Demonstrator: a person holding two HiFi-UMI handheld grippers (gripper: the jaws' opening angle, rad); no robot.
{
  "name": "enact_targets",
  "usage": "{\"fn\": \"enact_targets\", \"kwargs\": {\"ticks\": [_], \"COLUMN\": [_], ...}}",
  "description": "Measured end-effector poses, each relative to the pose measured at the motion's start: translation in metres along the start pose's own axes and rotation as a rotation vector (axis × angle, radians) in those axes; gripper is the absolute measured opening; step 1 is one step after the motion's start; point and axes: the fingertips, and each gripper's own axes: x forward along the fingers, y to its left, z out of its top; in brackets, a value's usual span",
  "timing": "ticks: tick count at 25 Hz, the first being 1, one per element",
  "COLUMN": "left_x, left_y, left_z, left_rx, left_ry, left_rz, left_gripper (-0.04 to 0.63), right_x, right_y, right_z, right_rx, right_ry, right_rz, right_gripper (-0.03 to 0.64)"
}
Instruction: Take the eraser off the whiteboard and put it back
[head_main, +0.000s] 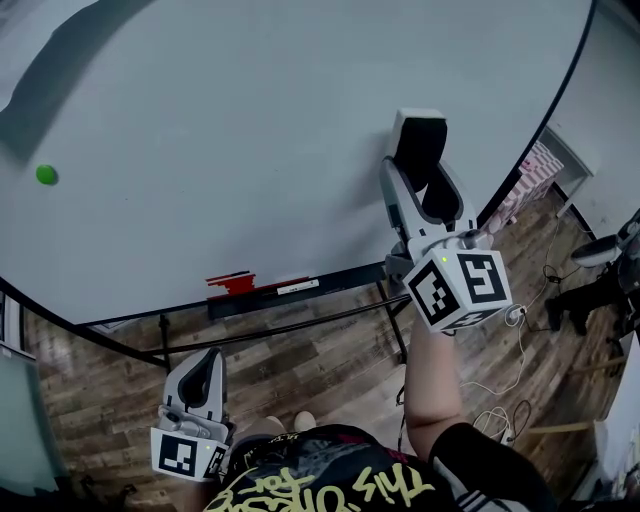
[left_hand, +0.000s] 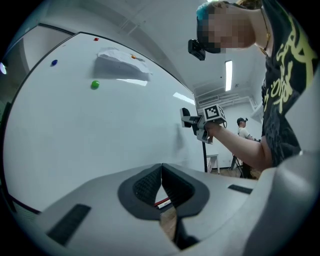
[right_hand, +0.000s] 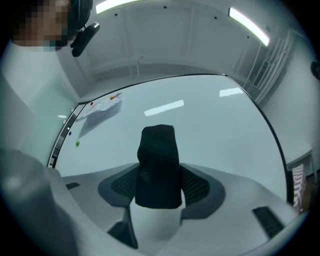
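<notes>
While the right gripper (head_main: 421, 188) has its fingers clamped on the eraser (right_hand: 158, 160) just off the whiteboard (head_main: 250, 120), square its flat face to the board before letting go. The left gripper (left_hand: 161, 176) hangs low, fingers together, empty.

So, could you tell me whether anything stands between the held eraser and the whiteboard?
Nothing visible does: the right claw grips the eraser facing a bare stretch of whiteboard; the green magnet and the paper sit far off to its left.
</notes>
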Motion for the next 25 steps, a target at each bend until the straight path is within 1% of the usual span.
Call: {"fn": "enact_targets", "kwargs": {"ticks": [25], "left_x": [-0.001], "left_y": [0.005], "left_z": [0.001], "left_rx": [0.004], "left_ry": [0.006], "left_rz": [0.014], "left_gripper": [0.008], "right_x": [0.011], "right_y": [-0.005], "right_z": [-0.017], "right_rx": [0.018], "right_ry": [0.041], "right_rz": [-0.009], "right_gripper": [0.242]}}
